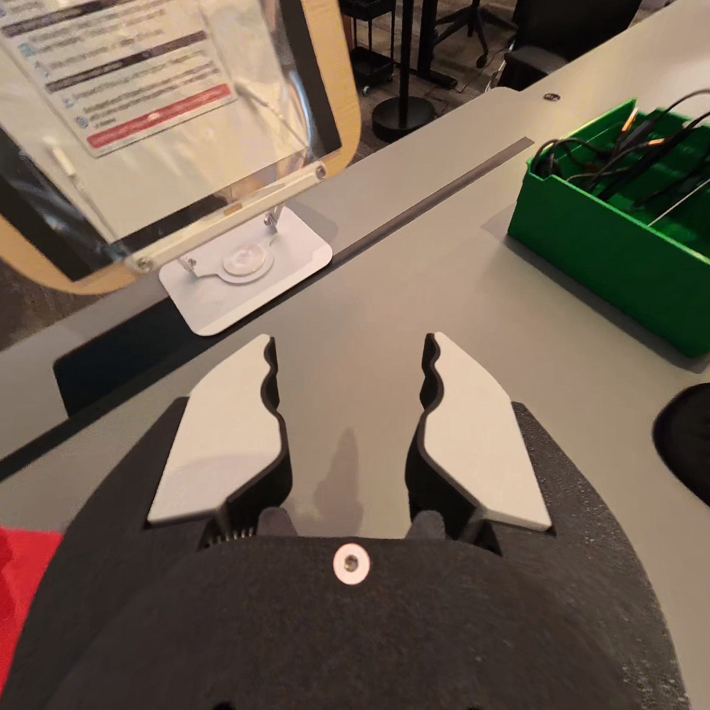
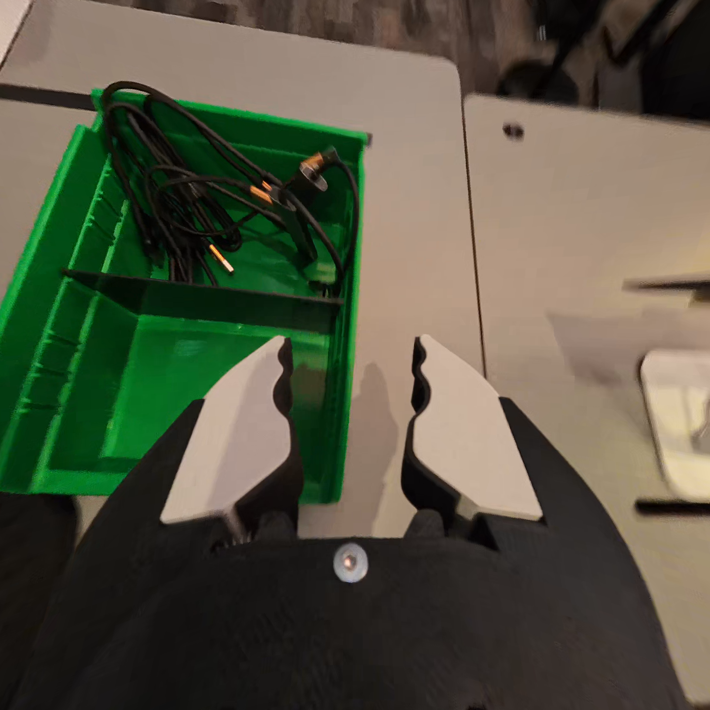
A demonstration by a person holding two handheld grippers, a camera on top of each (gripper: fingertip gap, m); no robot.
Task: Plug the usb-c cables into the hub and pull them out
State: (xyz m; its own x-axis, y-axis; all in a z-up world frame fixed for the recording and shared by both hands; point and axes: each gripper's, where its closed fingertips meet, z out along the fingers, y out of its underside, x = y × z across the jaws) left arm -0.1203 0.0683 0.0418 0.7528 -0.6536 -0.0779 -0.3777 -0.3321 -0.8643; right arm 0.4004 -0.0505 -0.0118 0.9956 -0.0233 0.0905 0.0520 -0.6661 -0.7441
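Note:
A green bin [image 2: 57, 345] holds a tangle of black USB-C cables [image 2: 173, 199] with orange-collared plugs in its far compartment, together with a dark slim hub [image 2: 301, 234]. A black divider [image 2: 215, 296] splits the bin; the near compartment is bare. My right gripper [image 2: 351, 342] is open and empty, above the bin's near right wall. My left gripper [image 1: 347, 340] is open and empty over the grey table, left of the bin [image 1: 599, 246], where the cables [image 1: 599, 161] also show.
A sign in a clear holder with a wooden frame [image 1: 161, 115] stands on a white base plate [image 1: 246, 280] ahead of my left gripper. A black round object [image 1: 687, 434] lies at the right. A white plate [image 2: 676, 415] lies at the right in the right wrist view. A table seam [image 2: 474, 238] runs beside the bin. The left gripper's tips are roughly 55 centimetres from the right gripper's. The black round object [image 1: 687, 434] is about equally far from each gripper, around 30 centimetres.

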